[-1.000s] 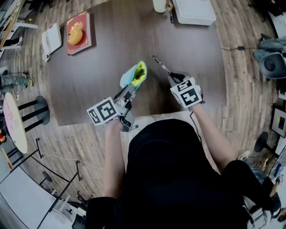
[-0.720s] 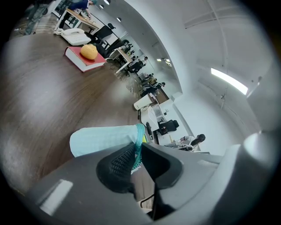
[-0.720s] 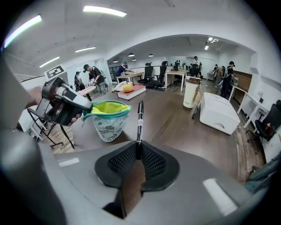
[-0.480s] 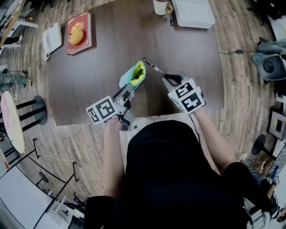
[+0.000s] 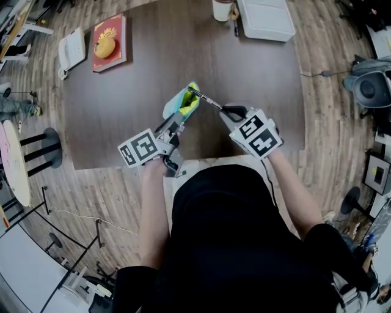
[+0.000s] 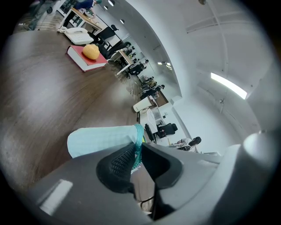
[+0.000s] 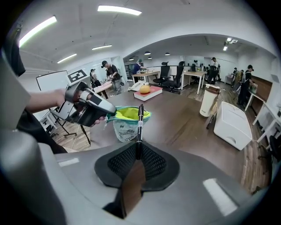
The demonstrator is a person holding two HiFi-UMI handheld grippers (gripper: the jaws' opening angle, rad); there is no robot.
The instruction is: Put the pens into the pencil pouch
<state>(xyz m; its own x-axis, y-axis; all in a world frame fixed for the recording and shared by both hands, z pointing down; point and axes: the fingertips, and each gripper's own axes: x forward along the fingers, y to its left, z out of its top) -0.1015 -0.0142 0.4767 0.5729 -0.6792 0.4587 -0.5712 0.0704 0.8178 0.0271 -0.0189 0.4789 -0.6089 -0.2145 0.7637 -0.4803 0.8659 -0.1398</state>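
Observation:
A light blue pencil pouch [image 5: 182, 103] with a yellow-green lining stands open-mouthed over the brown table [image 5: 140, 79]. My left gripper [image 5: 176, 122] is shut on its teal rim, seen as the pouch [image 6: 103, 140] pinched between the pads [image 6: 124, 161]. My right gripper [image 5: 225, 112] is shut on a black pen [image 5: 204, 99] whose far tip reaches the pouch mouth. From the right gripper view the pen [image 7: 139, 127] rises from the pads [image 7: 125, 160] toward the pouch [image 7: 127, 123], which the left gripper [image 7: 103, 115] holds at its left rim.
A red book with a yellow round thing [image 5: 110, 44] and a white phone [image 5: 71, 51] lie at the table's far left. A white box [image 5: 264, 18], a cup [image 5: 223, 9] and a dark pen [image 5: 235, 25] sit at the far edge. Stools [image 5: 43, 147] stand left.
My right gripper has lifted the pen and swung it left, so the tip went from well right of the pouch to its mouth. The left gripper and pouch stayed put.

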